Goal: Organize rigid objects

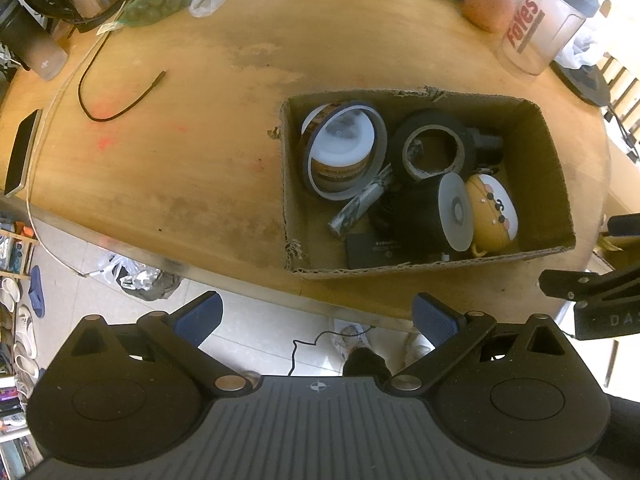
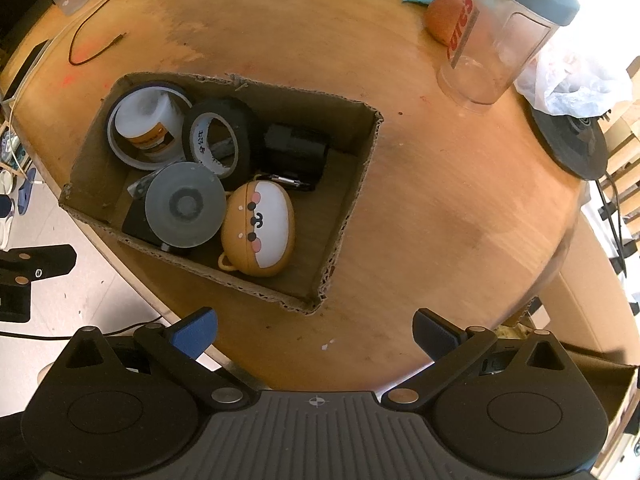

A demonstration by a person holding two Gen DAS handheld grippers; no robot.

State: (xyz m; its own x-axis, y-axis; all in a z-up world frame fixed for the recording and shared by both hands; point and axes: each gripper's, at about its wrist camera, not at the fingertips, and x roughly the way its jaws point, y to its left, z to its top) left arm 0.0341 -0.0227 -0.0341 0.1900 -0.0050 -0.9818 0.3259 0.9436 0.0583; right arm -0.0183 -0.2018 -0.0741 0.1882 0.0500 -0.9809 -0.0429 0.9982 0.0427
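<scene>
Tape rolls (image 1: 344,150) are sitting corralled inside cardboard box (image 1: 552,148) on desk (image 1: 180,140); left gripper (image 1: 318,318) and right gripper (image 2: 316,330) are hovering near, both spread wide, holding nothing.

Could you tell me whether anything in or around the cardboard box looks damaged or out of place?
The cardboard box has torn, ragged rims, worst at its corners. Inside, the black tape roll leans tilted against the blue-edged roll rather than lying flat. Nothing looks spilled, and both grippers are open and empty.

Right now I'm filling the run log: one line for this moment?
left gripper: open, empty | right gripper: open, empty | cardboard box: filled | both clear of box
</scene>
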